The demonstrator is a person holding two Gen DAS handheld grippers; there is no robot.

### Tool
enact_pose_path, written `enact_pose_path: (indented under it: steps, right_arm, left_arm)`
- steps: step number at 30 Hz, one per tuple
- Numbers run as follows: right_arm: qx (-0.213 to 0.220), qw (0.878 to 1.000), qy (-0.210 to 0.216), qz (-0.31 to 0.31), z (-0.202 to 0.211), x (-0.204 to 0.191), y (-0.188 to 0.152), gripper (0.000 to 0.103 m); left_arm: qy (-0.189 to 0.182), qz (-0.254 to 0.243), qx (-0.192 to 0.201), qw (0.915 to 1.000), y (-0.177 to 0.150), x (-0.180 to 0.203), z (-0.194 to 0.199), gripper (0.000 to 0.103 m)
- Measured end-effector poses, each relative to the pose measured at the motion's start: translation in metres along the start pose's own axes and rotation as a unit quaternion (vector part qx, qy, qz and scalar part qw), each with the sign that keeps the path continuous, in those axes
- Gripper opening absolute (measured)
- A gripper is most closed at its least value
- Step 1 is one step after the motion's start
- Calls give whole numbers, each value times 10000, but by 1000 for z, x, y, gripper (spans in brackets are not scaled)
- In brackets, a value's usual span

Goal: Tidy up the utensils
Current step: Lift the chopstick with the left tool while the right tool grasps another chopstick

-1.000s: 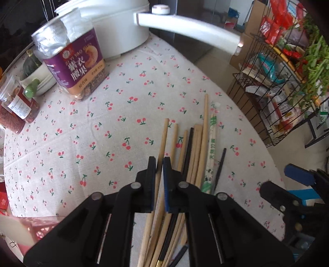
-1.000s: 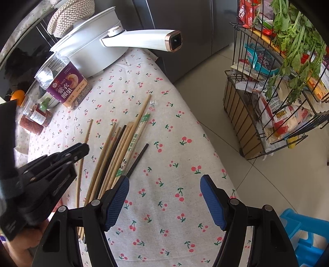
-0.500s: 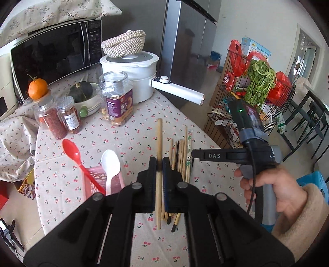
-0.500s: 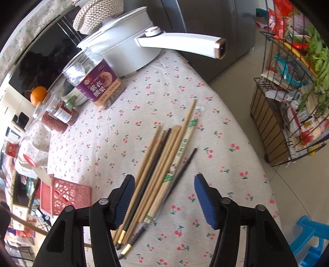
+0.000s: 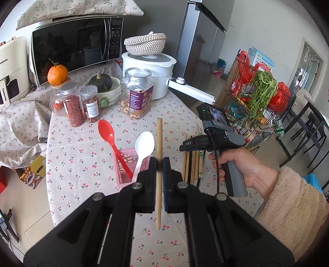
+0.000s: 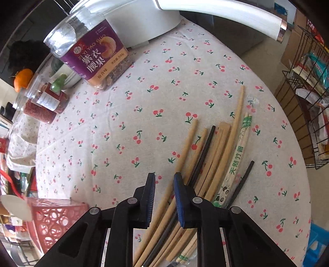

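Note:
My left gripper [image 5: 159,164] is shut on a wooden chopstick [image 5: 158,141] and holds it upright above the table. Just beyond it stands a pink perforated basket [image 5: 125,156] with a red spoon [image 5: 107,131] and a white spoon [image 5: 145,143] in it. My right gripper [image 6: 164,184] is low over a pile of wooden and black chopsticks [image 6: 213,152] on the cherry-print cloth, its jaws narrowly open around the leftmost wooden one. The pile also shows in the left wrist view [image 5: 193,162] under the right gripper's body [image 5: 213,139].
A nut jar [image 6: 96,55], spice jars [image 5: 74,106], a bowl with a squash [image 5: 102,86], an orange [image 5: 57,74] and a white cooker [image 5: 148,67] with a long handle [image 6: 226,14] stand at the back. A wire rack [image 5: 257,106] stands off the table's right edge.
My left gripper lifted the chopstick off the pile and drew back and up toward the basket. My right gripper came down over the pile and its jaws narrowed.

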State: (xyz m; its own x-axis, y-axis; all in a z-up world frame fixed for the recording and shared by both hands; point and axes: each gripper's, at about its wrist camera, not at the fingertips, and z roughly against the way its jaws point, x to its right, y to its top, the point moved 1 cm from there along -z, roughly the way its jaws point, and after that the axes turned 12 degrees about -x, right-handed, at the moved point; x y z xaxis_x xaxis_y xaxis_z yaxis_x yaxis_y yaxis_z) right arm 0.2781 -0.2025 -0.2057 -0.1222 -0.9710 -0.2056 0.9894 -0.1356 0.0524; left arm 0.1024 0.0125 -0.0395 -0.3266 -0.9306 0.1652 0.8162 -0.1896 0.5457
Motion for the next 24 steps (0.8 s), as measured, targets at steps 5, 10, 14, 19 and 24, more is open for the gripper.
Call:
enact_pose_path:
  steps: [5,10,14,19,24]
  right_arm:
    - [100,9965,-799,207,-7,-19,3,13]
    - [276,9963,-733,359,-7,-30,-5,9]
    - [785,9948,-430,479,26,-35,-18,8]
    - [1504,9854,-15,793,81,-44,-47,7]
    - [2089,9718,171,1084,126,-49,-85,6]
  left_arm:
    - [34,51,-28,10000,-3,-8,1,6]
    - [95,112,52,9999,-3,-14,6,6]
    - [84,150,209,9996,-3,-19,19,6]
    - [89,205,498,9985,-3,-24,39,6]
    - [95,260,907,9955,-2,-26,61,6]
